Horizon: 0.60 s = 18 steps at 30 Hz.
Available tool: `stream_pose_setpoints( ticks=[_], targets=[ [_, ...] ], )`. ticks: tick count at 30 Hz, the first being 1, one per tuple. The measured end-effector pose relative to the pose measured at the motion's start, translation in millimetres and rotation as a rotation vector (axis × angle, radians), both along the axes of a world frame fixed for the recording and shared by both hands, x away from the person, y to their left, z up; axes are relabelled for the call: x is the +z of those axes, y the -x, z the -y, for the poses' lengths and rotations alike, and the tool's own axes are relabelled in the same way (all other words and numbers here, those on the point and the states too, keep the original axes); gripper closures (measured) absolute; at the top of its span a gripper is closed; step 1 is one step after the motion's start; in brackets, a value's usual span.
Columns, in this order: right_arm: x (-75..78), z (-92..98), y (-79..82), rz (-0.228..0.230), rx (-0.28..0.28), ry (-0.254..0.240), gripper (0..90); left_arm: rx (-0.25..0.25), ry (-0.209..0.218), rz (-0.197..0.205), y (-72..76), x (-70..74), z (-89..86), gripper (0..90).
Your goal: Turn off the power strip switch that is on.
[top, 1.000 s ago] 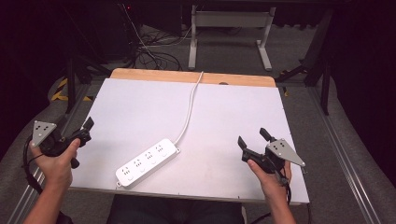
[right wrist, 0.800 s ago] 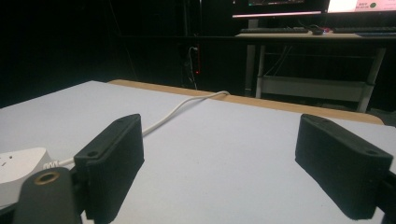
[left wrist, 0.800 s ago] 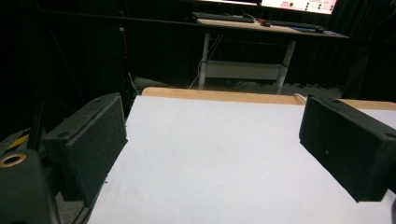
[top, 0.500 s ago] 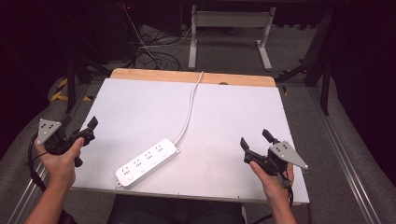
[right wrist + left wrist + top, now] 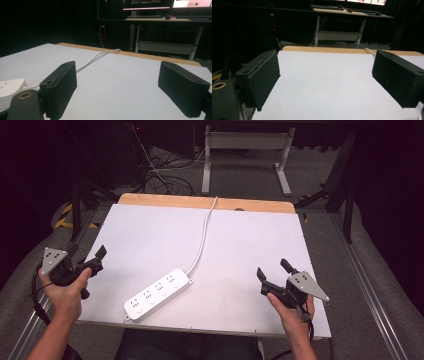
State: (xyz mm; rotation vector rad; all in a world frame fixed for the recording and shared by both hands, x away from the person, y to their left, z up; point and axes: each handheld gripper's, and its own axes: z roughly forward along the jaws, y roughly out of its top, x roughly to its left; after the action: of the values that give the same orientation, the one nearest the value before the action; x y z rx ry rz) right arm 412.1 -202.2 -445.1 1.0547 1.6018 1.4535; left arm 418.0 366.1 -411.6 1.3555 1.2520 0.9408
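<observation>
Both my tongs wide open, holding nothing
My left gripper [image 5: 86,256] and right gripper [image 5: 271,269] flank the white power strip [image 5: 158,293] on the table [image 5: 250,240]

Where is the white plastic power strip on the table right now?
In the high view the white plastic power strip lies diagonally near the white table's front edge, left of centre, nearer the left gripper than the right gripper.

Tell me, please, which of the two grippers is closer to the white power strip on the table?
The left gripper looks slightly closer: it sits just beyond the power strip near end, while the right gripper is farther away across bare table.
</observation>
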Motion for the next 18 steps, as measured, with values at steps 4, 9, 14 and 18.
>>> stream_pose_setpoints(
  ticks=[4, 9, 14, 18],
  targets=[
    [1.3, 0.7, 1.4, 0.006, -0.006, -0.005, 15.9, -0.008, -0.002, 0.001, 1.3, 0.5, 1.4, 8.1],
    [2.3, -1.0, 1.9, 0.006, -0.005, -0.002, 15.9, -0.009, 0.0, 0.0, 4.2, 0.6, -0.9, 8.2],
    [3.8, -3.0, 3.9, 0.012, 0.0, 0.004, 15.9, -0.004, 0.009, 0.001, 4.7, 0.7, -2.4, 8.2],
    [3.5, -2.6, 2.9, 0.01, 0.001, 0.004, 15.9, -0.005, 0.003, -0.002, 4.9, 0.5, -2.3, 8.2]
  ],
)
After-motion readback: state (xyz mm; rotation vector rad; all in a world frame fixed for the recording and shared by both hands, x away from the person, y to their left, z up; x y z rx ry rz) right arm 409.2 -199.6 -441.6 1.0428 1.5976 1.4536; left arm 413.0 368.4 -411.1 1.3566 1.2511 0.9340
